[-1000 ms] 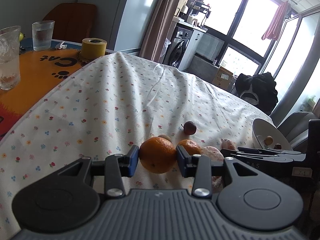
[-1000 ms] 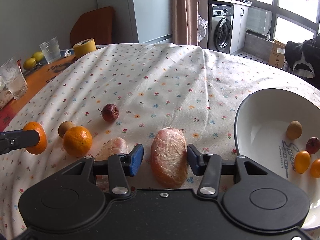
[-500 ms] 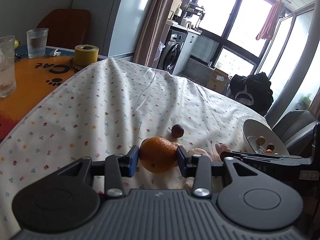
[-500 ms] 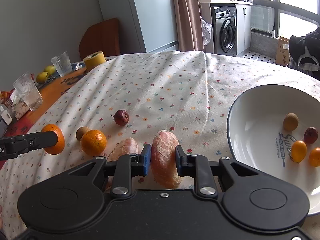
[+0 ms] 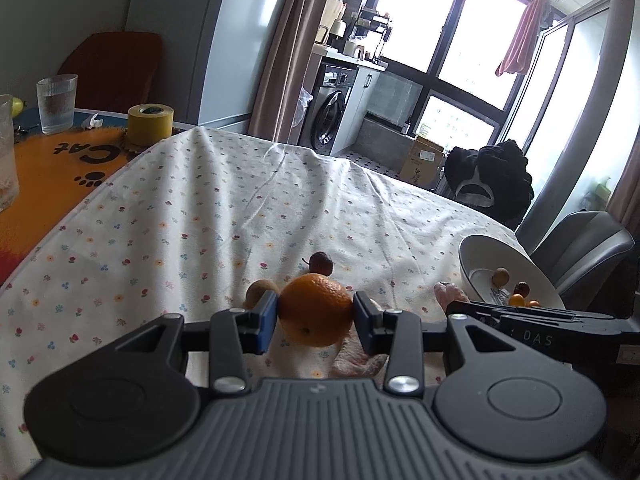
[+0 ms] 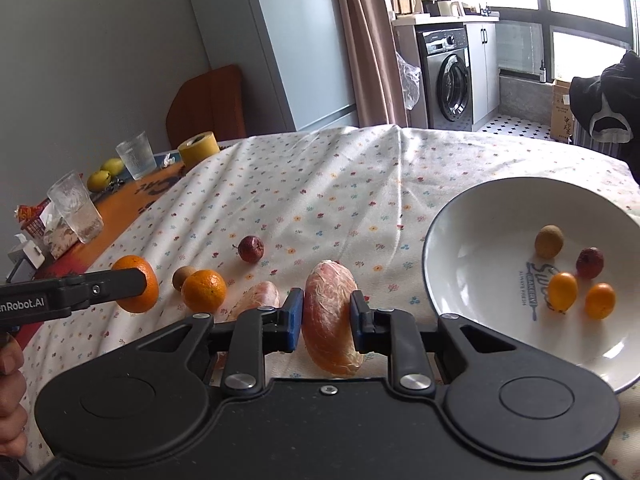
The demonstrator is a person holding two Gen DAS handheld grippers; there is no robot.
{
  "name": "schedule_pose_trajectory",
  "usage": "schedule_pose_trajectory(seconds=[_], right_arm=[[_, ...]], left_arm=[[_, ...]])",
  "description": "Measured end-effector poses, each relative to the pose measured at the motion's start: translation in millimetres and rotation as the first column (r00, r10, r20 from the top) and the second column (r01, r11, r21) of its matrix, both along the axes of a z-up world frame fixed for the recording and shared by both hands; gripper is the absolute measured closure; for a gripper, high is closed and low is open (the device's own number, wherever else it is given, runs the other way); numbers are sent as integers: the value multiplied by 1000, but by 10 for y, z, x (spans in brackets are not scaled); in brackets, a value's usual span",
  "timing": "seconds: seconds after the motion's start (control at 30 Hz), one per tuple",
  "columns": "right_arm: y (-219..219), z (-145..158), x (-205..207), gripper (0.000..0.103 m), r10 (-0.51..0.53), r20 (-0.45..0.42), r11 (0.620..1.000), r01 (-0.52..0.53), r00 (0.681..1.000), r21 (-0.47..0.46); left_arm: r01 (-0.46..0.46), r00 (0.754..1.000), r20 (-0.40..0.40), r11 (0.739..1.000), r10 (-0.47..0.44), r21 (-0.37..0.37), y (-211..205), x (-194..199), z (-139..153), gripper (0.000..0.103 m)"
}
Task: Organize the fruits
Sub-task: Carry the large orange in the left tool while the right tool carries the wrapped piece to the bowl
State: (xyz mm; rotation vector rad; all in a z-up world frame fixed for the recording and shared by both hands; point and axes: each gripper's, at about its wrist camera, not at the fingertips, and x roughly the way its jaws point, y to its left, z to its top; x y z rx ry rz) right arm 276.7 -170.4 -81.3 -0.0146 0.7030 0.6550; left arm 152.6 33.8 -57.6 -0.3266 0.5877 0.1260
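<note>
My left gripper [image 5: 315, 312] is shut on an orange [image 5: 315, 310] and holds it above the flowered cloth; the right wrist view shows the same orange [image 6: 136, 288] at the left. My right gripper [image 6: 326, 320] is shut on a peeled pink citrus segment [image 6: 330, 316], raised just left of the white bowl [image 6: 476, 280]. The bowl holds a brown fruit [image 6: 549, 241], a dark red fruit [image 6: 589, 263] and two small orange fruits [image 6: 563, 291]. On the cloth lie a second orange [image 6: 204, 291], a small brown fruit [image 6: 183, 277], a dark red fruit [image 6: 251, 249] and another peeled segment [image 6: 260, 298].
At the table's left end an orange mat [image 5: 48, 176] carries two glasses [image 6: 136, 155], a yellow tape roll [image 6: 199, 146], two yellow-green fruits [image 6: 105, 174] and a tissue pack [image 6: 60, 236]. A grey chair [image 5: 580, 248] stands beyond the bowl. A hand [image 6: 10, 392] shows at the lower left.
My right gripper has shut on the peeled segment and lifted it off the cloth. My left gripper has risen a little with the orange still in it.
</note>
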Motion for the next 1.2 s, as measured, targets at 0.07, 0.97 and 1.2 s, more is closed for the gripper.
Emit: schedule_pose_trajectory(seconds=[0.07, 0.97, 1.2], right_arm=[[-59, 50, -15, 80, -8, 13, 1000, 8, 1000, 6], [-1113, 228, 148, 80, -219, 83, 976, 216, 972, 40], [-1321, 213, 207, 80, -266, 84, 964, 263, 960, 47]], left_arm=[[10, 1000, 7, 1000, -10, 5, -44, 12, 29, 64], [175, 983, 41, 982, -178, 73, -896, 562, 226, 64], [204, 977, 39, 975, -208, 88, -1056, 725, 243, 64]])
